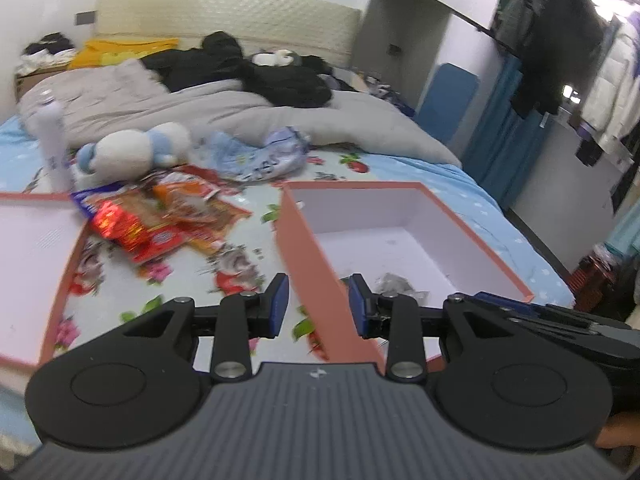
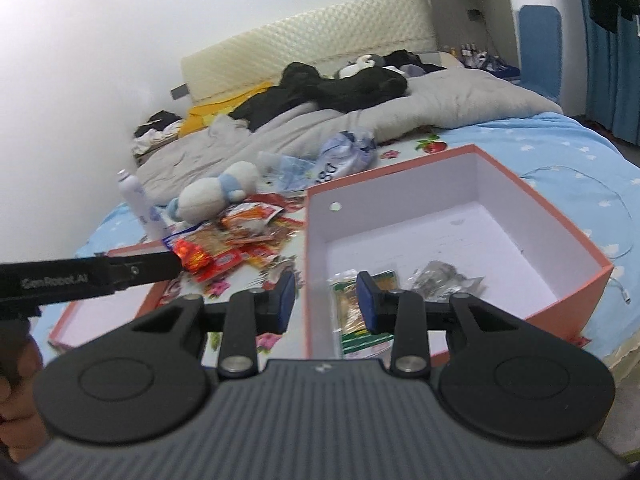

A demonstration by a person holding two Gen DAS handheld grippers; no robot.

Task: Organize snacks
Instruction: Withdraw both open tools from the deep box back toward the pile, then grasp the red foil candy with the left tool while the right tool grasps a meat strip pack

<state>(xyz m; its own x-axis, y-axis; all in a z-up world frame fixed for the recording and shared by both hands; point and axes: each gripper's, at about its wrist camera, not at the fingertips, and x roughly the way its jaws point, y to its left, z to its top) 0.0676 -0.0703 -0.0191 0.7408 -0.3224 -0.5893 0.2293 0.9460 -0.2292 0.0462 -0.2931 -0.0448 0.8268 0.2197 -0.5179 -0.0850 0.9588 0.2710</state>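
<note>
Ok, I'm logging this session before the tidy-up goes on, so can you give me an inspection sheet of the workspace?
Surface: bed with a floral blue sheet, grey quilt bunched behind.
Job's things: open pink box holding a green-edged snack pack and a silvery packet; pile of red and orange snack packs on the sheet; box lid lying open side up.
Clutter: plush toy, white bottle, blue-white plastic bags, dark clothes.
Grippers: left gripper and right gripper open, both empty.
Cables: thin white cable beside the box.
Surroundings: headboard, hanging clothes.
</note>
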